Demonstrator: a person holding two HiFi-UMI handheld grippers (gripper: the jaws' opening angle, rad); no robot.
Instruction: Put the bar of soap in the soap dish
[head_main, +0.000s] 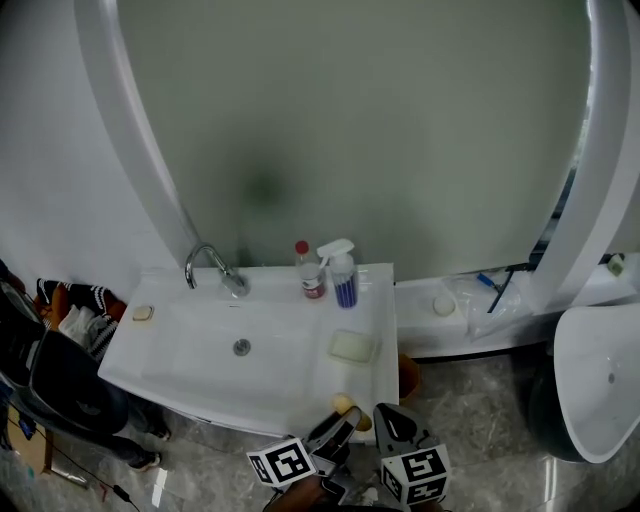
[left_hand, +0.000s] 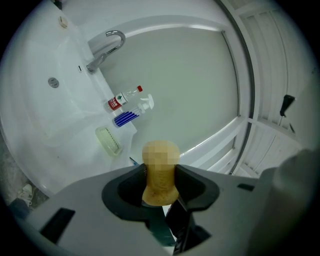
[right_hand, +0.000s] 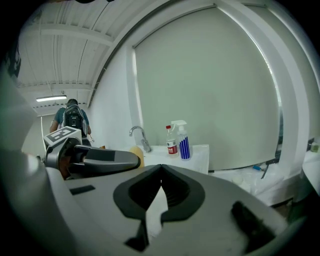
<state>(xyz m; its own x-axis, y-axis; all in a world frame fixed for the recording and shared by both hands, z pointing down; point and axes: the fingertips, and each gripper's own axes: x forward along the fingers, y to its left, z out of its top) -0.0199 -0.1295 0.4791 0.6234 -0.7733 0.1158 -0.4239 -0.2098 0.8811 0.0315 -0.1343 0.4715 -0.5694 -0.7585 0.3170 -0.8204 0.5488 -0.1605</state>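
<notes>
Clamping one soap bar (left_hand: 160, 162): left tongs (left_hand: 160, 176).

soap bar (left_hand: 160, 184): top blurred | bottle (head_main: 311, 276): label unreadable | right hand-held gripper (head_main: 388, 412): cut by bottom edge

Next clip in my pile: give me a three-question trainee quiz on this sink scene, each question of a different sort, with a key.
1. Fill in: the right gripper has its jaws ____, with nothing between them.
2. What holds the bar of soap? A. the left gripper B. the right gripper C. neither gripper
3. True or false: the bar of soap lies in the soap dish.

Key: 1. shut; 2. A; 3. false. The soap dish is empty, and the bar is clamped between the left gripper's jaws near the front edge of the sink.
</notes>
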